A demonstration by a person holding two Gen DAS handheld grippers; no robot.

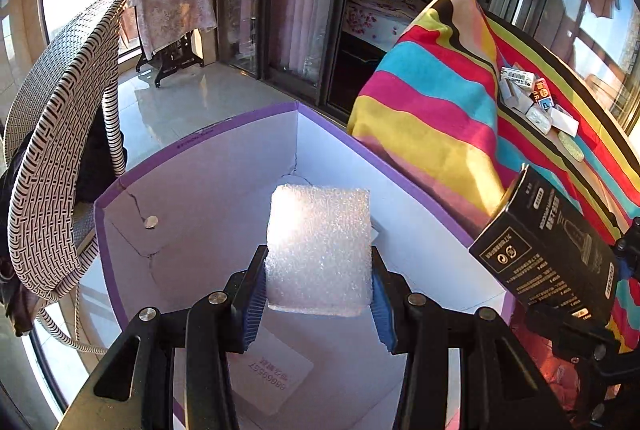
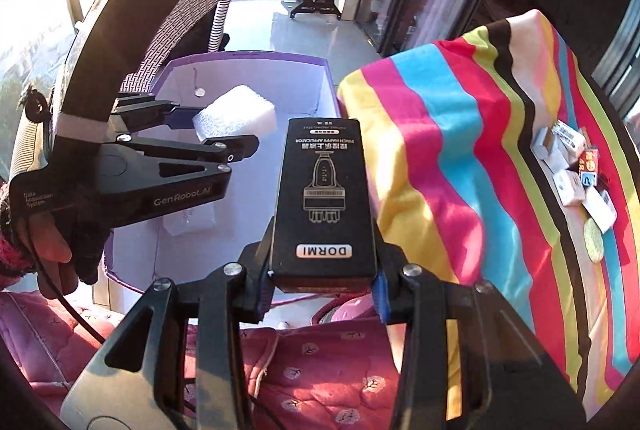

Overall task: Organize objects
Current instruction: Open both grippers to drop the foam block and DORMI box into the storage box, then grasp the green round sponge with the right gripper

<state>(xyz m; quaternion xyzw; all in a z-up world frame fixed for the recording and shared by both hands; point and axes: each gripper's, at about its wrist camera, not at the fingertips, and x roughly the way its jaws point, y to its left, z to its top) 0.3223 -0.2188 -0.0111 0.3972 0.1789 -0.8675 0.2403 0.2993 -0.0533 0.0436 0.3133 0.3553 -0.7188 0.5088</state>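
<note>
Your left gripper (image 1: 319,294) pinches a white foam block (image 1: 320,250); both blue pads (image 1: 256,304) press its sides. The block hangs over the open purple-rimmed box (image 1: 208,134), above the middle of the white interior, clear of the walls. On the box floor near its closer edge lies a white label card (image 1: 272,374). A small round metal stud (image 1: 151,221) sits on the left inner wall.

Your right gripper (image 2: 322,284) is clamped on a black carton marked DORMI (image 2: 324,206), gripped at its near end, the long side pointing away from you. The carton hovers over the box's near right rim, just beside the striped cloth (image 2: 460,158). In the left wrist view the same carton shows at the box's right edge.

Small packets and cubes (image 2: 576,174) lie in a loose cluster on the striped cloth, toward its right edge, well apart from the box. A woven chair (image 1: 60,134) stands just left of the box. A pink quilted cover (image 2: 320,370) lies below the right gripper. Your gloved hand (image 2: 60,242) holds the left tool's handle.
</note>
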